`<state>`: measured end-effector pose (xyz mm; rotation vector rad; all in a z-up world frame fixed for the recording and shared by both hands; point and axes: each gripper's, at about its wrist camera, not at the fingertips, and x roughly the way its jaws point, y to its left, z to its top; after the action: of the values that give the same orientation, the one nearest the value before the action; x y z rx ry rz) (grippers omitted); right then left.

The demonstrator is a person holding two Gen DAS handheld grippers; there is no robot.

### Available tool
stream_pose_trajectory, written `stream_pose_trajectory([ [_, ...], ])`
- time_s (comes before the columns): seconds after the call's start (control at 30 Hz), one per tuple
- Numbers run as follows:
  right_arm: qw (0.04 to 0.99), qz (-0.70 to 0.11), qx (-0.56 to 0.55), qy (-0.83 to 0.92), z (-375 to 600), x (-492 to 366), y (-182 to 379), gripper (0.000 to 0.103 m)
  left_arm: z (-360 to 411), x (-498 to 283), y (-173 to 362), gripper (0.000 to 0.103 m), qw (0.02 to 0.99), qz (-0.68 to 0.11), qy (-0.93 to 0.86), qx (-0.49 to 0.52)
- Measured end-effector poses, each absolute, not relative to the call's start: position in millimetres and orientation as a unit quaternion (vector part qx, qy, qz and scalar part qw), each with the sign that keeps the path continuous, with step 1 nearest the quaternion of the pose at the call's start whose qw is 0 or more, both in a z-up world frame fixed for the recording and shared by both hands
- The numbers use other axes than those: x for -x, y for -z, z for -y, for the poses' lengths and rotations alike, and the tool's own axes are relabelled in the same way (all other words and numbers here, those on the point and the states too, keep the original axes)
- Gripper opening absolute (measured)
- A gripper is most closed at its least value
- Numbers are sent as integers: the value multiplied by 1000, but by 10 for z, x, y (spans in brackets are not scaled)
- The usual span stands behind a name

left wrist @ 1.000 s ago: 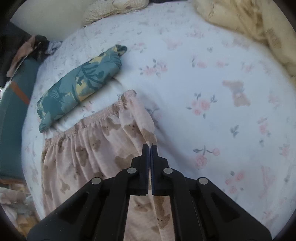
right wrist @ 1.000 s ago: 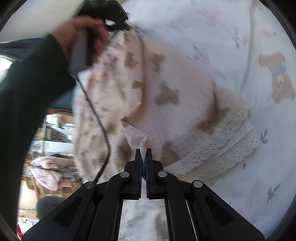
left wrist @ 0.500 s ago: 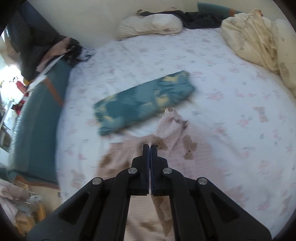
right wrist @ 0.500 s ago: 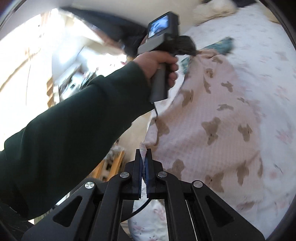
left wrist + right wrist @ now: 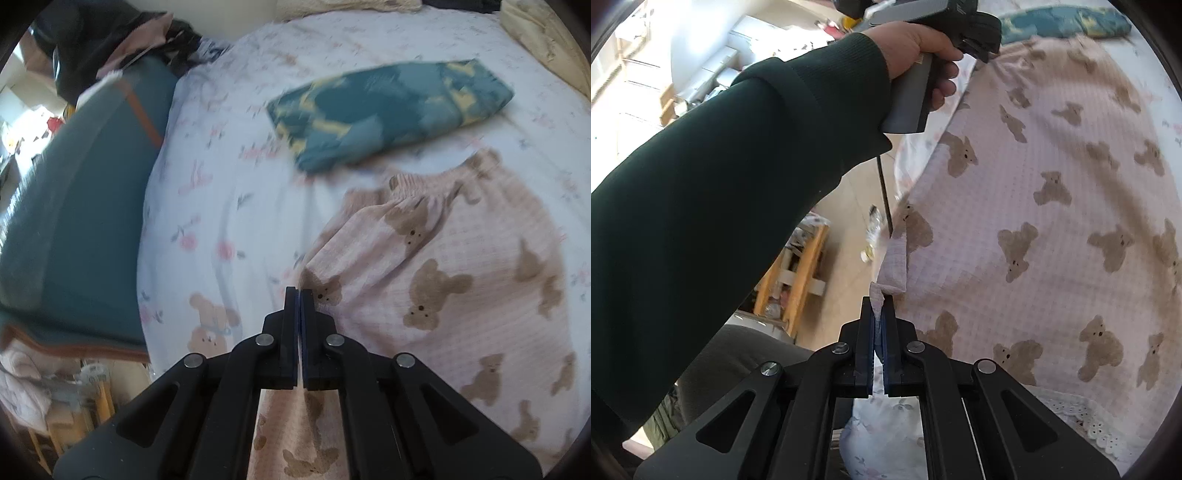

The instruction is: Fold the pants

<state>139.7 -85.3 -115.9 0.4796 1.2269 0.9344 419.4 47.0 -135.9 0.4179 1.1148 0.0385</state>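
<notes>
Left wrist view close above bed (image 5: 221, 184); right wrist view leftward — both share pants (image 5: 461, 280).

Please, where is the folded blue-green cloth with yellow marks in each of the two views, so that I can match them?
Left wrist: the cloth lies at upper right, on the bed beyond the waistband of the pants.
Right wrist: the cloth is at the top right edge, partly cut off, behind the pants.
Shared landmark: the bear-print pants, which both shut grippers hold.
</notes>
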Motion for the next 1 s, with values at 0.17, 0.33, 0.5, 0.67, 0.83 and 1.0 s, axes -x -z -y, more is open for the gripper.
stream_pose_trajectory([
  [0.17, 696, -557, -196, -408, 730, -1473, 1097, 3, -708, -4255, 1239, 0, 845, -509, -10, -163],
  [0.33, 698, -556, -198, -405, 663, -1424, 992, 3, -856, -4306, 1186, 6, 857, -485, -23, -170],
  [0.5, 703, -557, -178, -406, 621, -1390, 950, 3, -1185, -4074, 1105, 73, 858, -509, 27, -69],
  [0.67, 705, -555, -170, -407, 445, -1439, 930, 3, -1710, -3450, 725, 83, 870, -490, 53, -8],
  [0.83, 704, -553, -169, -412, 162, -1440, 1019, 3, -2340, -2666, 541, 84, 866, -494, 45, 66],
  [1.0, 698, -553, -146, -432, -418, -1375, 1155, 3, -2718, -2166, 621, 84, 852, -514, -29, 98],
])
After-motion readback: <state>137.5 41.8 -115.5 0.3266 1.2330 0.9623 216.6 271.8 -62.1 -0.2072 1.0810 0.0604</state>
